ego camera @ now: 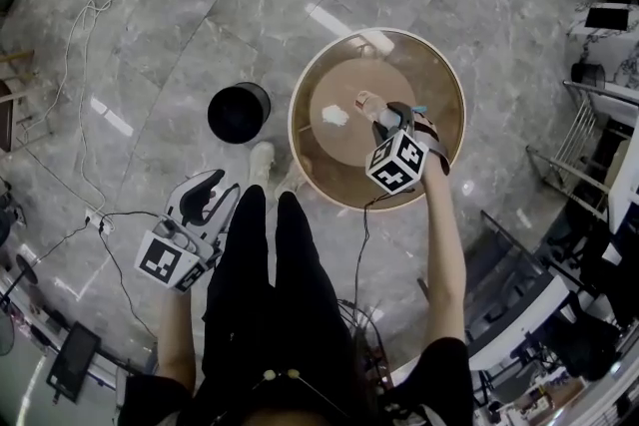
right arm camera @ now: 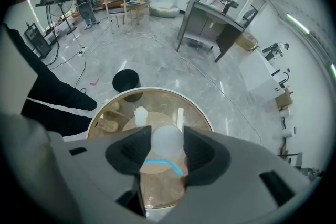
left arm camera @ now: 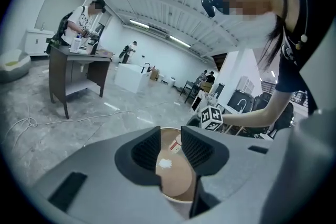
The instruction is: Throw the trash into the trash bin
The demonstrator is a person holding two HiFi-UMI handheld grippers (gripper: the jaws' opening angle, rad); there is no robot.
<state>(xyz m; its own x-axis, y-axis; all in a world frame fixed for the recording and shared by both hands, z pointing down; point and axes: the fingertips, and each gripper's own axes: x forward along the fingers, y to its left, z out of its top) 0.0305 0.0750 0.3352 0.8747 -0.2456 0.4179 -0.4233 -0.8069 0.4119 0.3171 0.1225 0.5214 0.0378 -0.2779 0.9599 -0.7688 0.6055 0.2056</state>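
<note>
Bottle (right arm camera: pixel 167 142) clamped in right tool (right arm camera: pixel 167 136) over round worktop (ego camera: pixel 424 80); left tool (left arm camera: pixel 170 134) released, empty; black bin (ego camera: pixel 239 112) on floor, left of worktop.

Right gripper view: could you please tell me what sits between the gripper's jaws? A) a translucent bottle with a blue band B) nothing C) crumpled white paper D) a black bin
A: the right gripper is closed on the translucent bottle, its blue band showing between the jaws.
</note>
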